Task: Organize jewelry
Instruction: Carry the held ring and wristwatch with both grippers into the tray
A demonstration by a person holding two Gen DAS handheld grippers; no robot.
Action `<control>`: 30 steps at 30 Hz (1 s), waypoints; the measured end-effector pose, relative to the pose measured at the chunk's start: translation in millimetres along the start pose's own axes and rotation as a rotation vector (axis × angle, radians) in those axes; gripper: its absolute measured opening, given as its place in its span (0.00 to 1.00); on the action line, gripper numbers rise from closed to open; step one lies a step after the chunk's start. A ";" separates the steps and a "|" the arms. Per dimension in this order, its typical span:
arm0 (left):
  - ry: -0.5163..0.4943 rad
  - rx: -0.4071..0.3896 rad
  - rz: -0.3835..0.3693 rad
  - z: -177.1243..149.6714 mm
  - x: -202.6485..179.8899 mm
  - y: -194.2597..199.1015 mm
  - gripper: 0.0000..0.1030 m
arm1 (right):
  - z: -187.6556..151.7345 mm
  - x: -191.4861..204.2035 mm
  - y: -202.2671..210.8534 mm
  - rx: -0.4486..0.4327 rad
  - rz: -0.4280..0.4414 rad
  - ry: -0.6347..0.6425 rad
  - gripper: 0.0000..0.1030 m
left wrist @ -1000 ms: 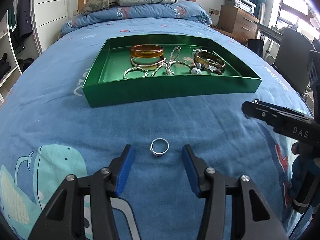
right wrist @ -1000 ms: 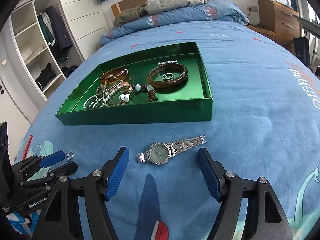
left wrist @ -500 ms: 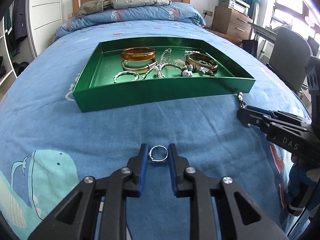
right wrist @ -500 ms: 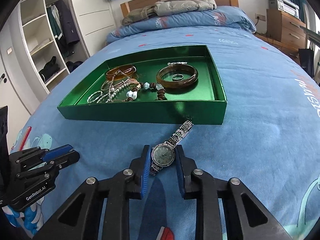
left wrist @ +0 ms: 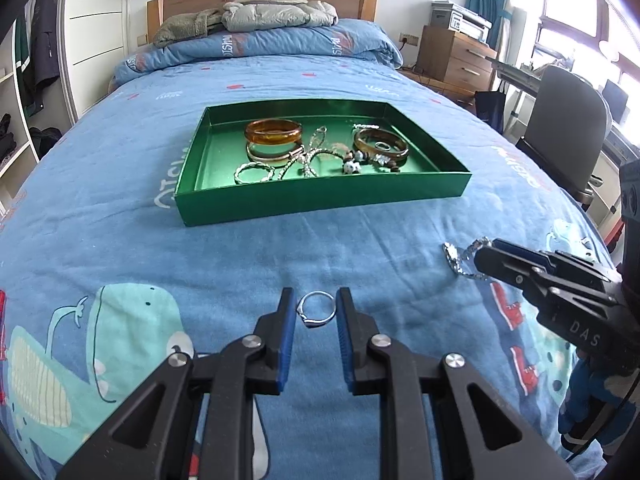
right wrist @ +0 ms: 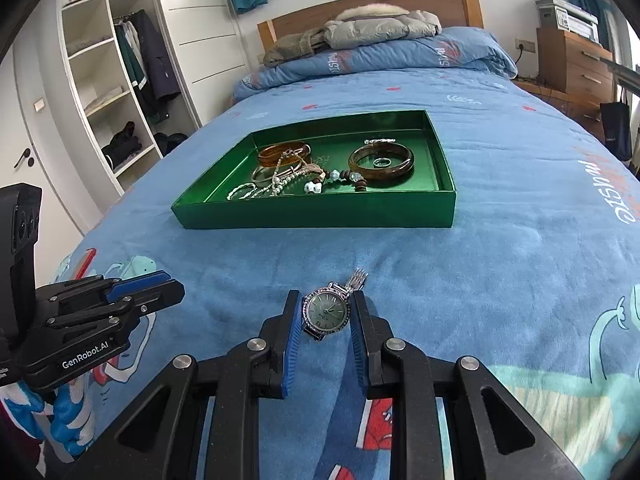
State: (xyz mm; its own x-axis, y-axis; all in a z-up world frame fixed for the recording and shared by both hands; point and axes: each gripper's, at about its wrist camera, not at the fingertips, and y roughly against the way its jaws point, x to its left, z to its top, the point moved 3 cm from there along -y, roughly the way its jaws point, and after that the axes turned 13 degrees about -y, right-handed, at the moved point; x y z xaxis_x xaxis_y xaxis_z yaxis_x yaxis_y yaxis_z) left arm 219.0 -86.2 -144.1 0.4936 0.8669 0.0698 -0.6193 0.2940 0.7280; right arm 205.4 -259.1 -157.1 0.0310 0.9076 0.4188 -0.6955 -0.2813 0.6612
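Carrying both pieces – left gripper [left wrist: 316, 312] clamps the ring [left wrist: 317, 309], right gripper [right wrist: 326, 316] the watch [right wrist: 327, 312]; next, release over the green tray [left wrist: 320, 196].

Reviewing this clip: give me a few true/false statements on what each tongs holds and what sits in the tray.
1. The left tongs grip a silver ring. True.
2. The right tongs grip a bangle. False: they hold a wristwatch.
3. The green tray is empty. False: it holds bangles, chains and beads.
4. A small ring lies inside the brown bangle. True.
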 end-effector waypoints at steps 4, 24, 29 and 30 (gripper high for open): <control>0.005 -0.011 0.001 -2.3 -0.8 16.2 0.18 | -4.6 5.2 16.2 -0.009 0.002 -0.002 0.23; 0.002 -0.098 0.028 -17.9 -6.8 98.9 0.18 | -29.7 38.6 96.4 -0.067 0.012 0.046 0.23; 0.005 -0.110 0.031 -21.3 -6.5 111.2 0.18 | -35.5 46.6 109.2 -0.072 0.015 0.068 0.23; 0.005 -0.111 0.032 -21.6 -6.1 112.6 0.18 | -36.7 47.4 110.8 -0.072 0.017 0.070 0.23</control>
